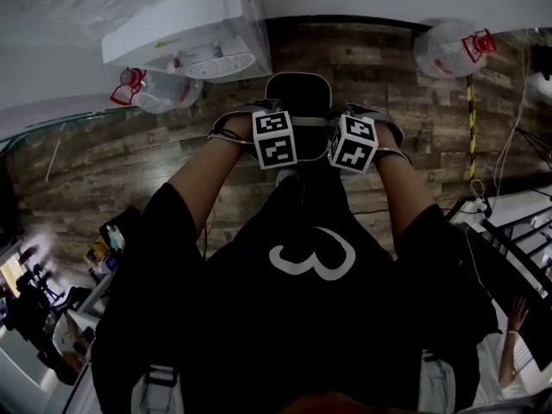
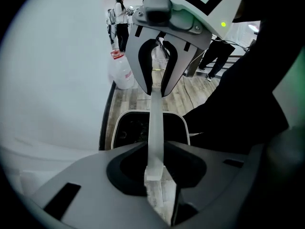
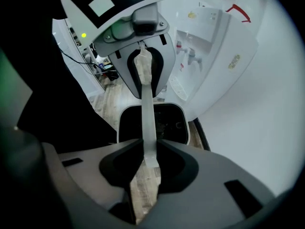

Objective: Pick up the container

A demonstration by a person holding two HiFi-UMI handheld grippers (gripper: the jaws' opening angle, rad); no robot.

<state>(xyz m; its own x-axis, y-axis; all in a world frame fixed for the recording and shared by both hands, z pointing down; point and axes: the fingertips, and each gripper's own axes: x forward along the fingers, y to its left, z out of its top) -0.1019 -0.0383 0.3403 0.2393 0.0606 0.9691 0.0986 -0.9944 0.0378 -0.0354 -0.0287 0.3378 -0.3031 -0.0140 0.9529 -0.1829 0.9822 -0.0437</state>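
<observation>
- Arms [image 1: 200,179] reach down together; left claw [image 2: 155,175] and right claw [image 3: 150,163] both pinch one pale strip [image 2: 156,128] above the container [image 1: 297,93].
- Wooden floor [image 1: 129,171], white dispenser [image 1: 198,24] nearby.

Two hand-held grippers [image 2: 159,175] [image 3: 148,168]; one container [image 1: 297,89]; two water jugs [image 1: 159,91] [image 1: 444,48]; one dispenser [image 1: 185,33].

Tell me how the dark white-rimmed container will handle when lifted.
Probably light: the container seems to hang from one thin white strip, clamped by the left gripper and the right gripper. Hung that way, it may swing or tilt. Its white rim looks stiff.
</observation>
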